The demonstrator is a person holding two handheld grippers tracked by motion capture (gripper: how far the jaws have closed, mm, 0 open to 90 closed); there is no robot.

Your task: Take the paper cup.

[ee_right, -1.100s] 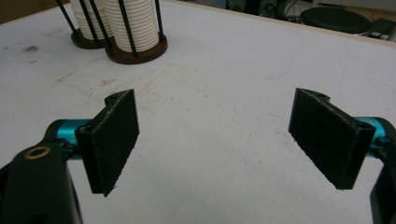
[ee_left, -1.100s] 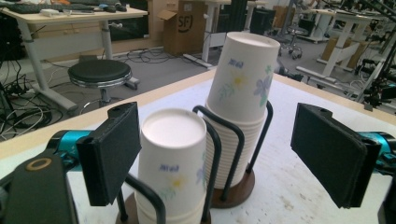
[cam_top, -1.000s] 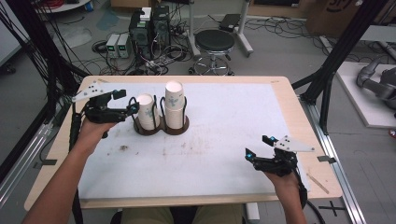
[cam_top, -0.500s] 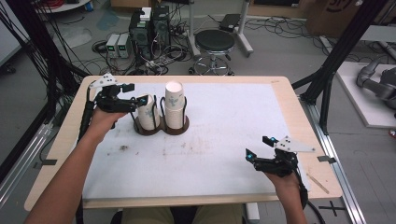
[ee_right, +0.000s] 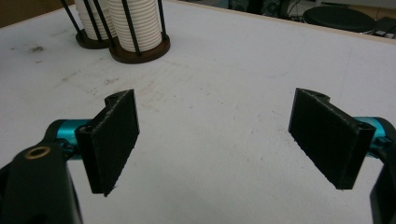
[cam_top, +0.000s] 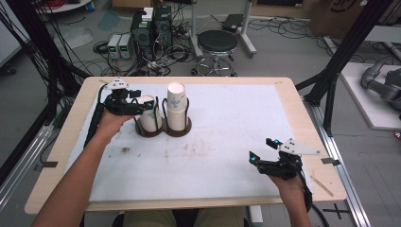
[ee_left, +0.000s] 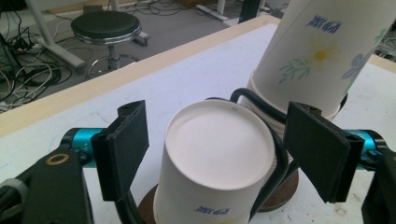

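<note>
Your left tool, jaws just closing, straddles the paper cup at the tabletop's ten o'clock without pinching yet. It's light and crushable: squeeze gently below the rim.

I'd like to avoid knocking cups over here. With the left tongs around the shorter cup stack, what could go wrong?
1. The left tongs have just been closing around the shorter cup stack with gaps at both pads; an off-centre squeeze could crush the paper rim.
2. The black wire holder hugs that stack, so a pad might snag it.
3. The taller cup stack stands close and could get bumped.
</note>
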